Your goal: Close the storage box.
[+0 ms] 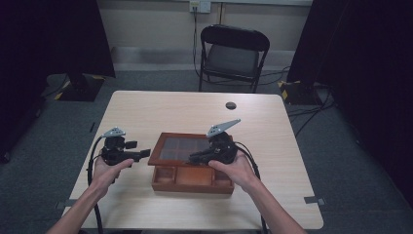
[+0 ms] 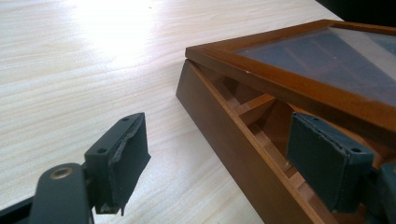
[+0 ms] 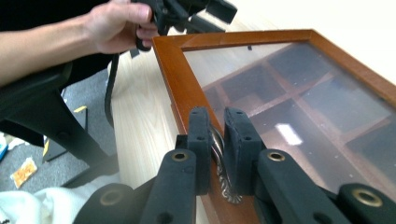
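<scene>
Jaws, right gripper [image 3: 217,149]: clamped on the metal handle [image 3: 219,163] of the glass lid [image 3: 299,88], holding it raised. Jaws, left gripper [image 2: 224,158]: wide apart, empty, straddling the wall of the wooden box [image 1: 192,178], likely to steady it. Box central on bench [image 1: 146,107].

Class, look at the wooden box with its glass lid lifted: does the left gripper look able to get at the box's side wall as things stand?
Probably yes. The left gripper has open fingers straddling the box's side wall, one outside, one inside a compartment. The right gripper holds the lid up by its handle, leaving the gap free.
</scene>
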